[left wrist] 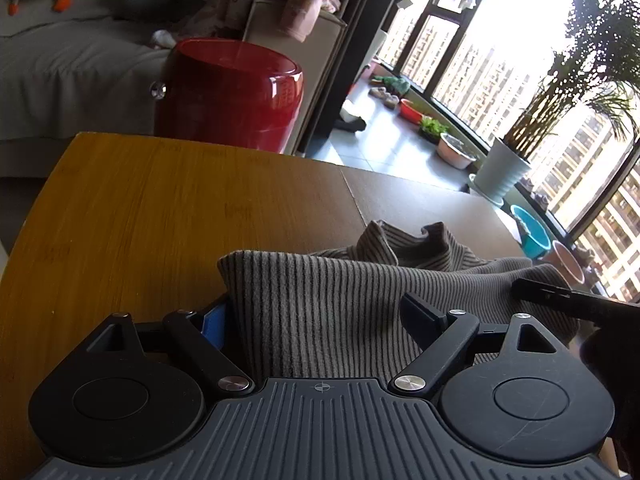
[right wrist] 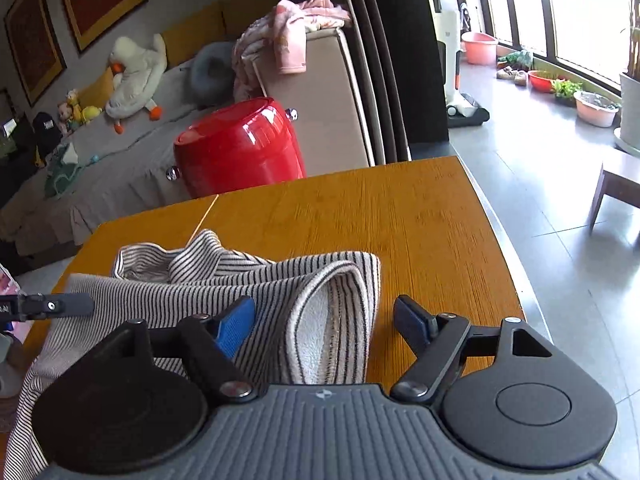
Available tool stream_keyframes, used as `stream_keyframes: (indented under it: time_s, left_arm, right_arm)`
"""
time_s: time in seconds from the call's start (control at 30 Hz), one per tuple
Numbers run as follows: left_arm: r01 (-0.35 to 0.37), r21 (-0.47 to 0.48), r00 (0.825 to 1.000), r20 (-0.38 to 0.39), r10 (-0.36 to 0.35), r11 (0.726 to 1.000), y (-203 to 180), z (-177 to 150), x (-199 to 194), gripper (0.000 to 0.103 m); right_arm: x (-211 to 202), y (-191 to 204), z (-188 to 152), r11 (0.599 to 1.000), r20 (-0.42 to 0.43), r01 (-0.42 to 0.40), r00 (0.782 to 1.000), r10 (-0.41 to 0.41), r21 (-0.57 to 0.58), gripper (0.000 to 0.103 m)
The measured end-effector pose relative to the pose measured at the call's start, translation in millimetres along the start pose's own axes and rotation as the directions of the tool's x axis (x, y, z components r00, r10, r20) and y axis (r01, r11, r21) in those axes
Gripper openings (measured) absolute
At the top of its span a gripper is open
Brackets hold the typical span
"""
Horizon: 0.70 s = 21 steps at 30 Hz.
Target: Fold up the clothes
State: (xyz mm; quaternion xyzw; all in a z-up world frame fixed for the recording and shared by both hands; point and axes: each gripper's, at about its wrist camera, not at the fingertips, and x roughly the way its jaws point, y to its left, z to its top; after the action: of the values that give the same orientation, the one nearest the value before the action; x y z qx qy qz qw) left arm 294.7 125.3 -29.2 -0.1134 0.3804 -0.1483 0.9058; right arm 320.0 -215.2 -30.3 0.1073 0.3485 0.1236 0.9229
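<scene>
Living room, wooden table [right wrist: 400, 216] by a tall window, daylight strong. Nearest: left gripper [left wrist: 320, 316] spread wide over the striped garment [left wrist: 340, 292], cloth lying between the jaws, pads apparently not pressing on it; blue pad on one side half hidden behind a fabric edge. Right gripper [right wrist: 326, 320] likewise wide, a folded-over edge of the same garment [right wrist: 224, 280] rising between the jaws, fleecy lining showing, no pinch visible. Garment bunched along the near table edge, collar or cuff humped further back, part hanging off the near side. Step in hand, by judgement: taking hold of two matching edges before a fold. Best done by settling both pads on a single layer at corresponding corners, closing squarely, lifting level so stripes stay parallel, then laying flat toward bare wood beyond. Risk: catching both layers of the doubled edge, or dragging the hanging part off. Beyond the table: red glossy drum stool [right wrist: 240, 148], contents not visible; sofa with a pink garment [right wrist: 296, 28] over the arm. Farthest, along the window: pale basin [left wrist: 456, 152] holding something indistinct, red basin [left wrist: 412, 110], small planter of greens [left wrist: 432, 126], blue tub [left wrist: 530, 232] apparently empty, potted palm [left wrist: 504, 172].
</scene>
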Motion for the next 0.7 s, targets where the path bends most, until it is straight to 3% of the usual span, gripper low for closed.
stream_keyframes:
  time_s: [0.3, 0.33, 0.4, 0.53, 0.63, 0.7]
  left_arm:
    - [-0.043, 0.063, 0.999, 0.010, 0.043, 0.997, -9, 3, 8, 0.087]
    - [-0.048, 0.072, 0.999, 0.017, 0.047, 0.996, -10, 3, 10, 0.086]
    - [-0.041, 0.087, 0.999, 0.029, 0.039, 0.995, -9, 5, 13, 0.079]
    - [0.008, 0.073, 1.000, 0.025, -0.010, 0.997, -5, 16, 22, 0.055]
    - [0.019, 0.087, 0.998, 0.052, -0.024, 0.996, -10, 24, 10, 0.039]
    - [0.030, 0.121, 0.995, 0.089, -0.041, 0.992, -18, 23, -11, 0.037]
  right_arm:
    - [14, 6, 8, 0.993, -0.019, -0.066, 0.998, 0.064, -0.094, 0.073]
    - [17, 8, 10, 0.992, -0.020, -0.070, 0.997, 0.069, -0.109, 0.068]
    - [22, 10, 14, 0.989, -0.022, -0.084, 0.996, 0.082, -0.119, 0.056]
    - [31, 13, 27, 0.990, -0.001, -0.107, 0.994, 0.107, -0.096, 0.032]
    - [23, 23, 43, 0.985, 0.058, -0.112, 0.991, 0.121, -0.130, 0.027]
    - [3, 29, 49, 0.976, 0.094, -0.152, 0.981, 0.168, -0.156, 0.026]
